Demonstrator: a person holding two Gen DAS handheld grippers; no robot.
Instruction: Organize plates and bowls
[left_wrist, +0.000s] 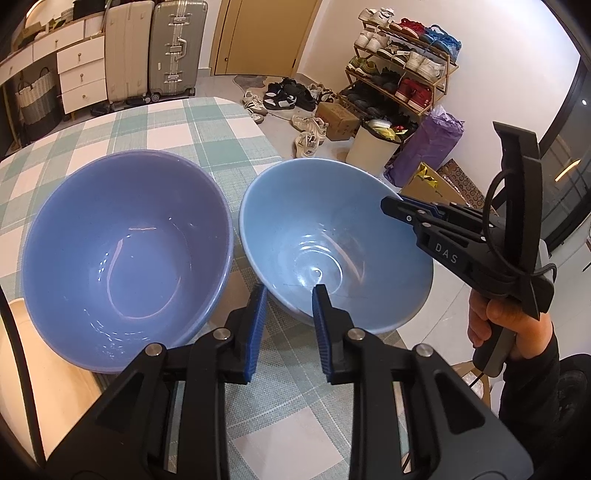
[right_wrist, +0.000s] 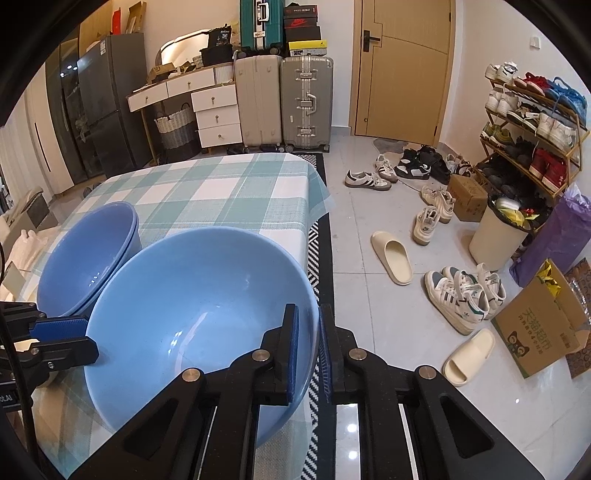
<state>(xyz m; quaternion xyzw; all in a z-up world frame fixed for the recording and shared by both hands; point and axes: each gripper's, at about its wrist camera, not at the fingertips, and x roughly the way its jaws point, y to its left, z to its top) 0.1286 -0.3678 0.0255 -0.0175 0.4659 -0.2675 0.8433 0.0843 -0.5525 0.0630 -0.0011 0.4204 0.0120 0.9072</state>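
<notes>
With both claws clamped on opposite sides of its rim, the light blue bowl (left_wrist: 332, 240) sits at the right edge of the bench (right_wrist: 229, 184), just beside a darker blue bowl (left_wrist: 122, 251). The left claw (left_wrist: 290, 325) pinches the near rim, one blue pad inside the wall and one outside. The right claw (right_wrist: 308, 350) bites the far right rim the same way, its pads narrowed right down onto the thin wall; a hand (left_wrist: 498, 325) grips its handle. In the right wrist view the darker bowl (right_wrist: 88, 258) shows a doubled rim, so it looks like two bowls nested already, though I cannot be sure. The checked cloth beyond them is bare, and I see no plates.

To my eye the step in hand is taking up the light bowl with two claws, most likely to nest it in the darker stack. The next move calls for lifting both sides together and level, clearing the neighbour's rim, then carrying it left and lowering it centred before either grip lets go.
</notes>
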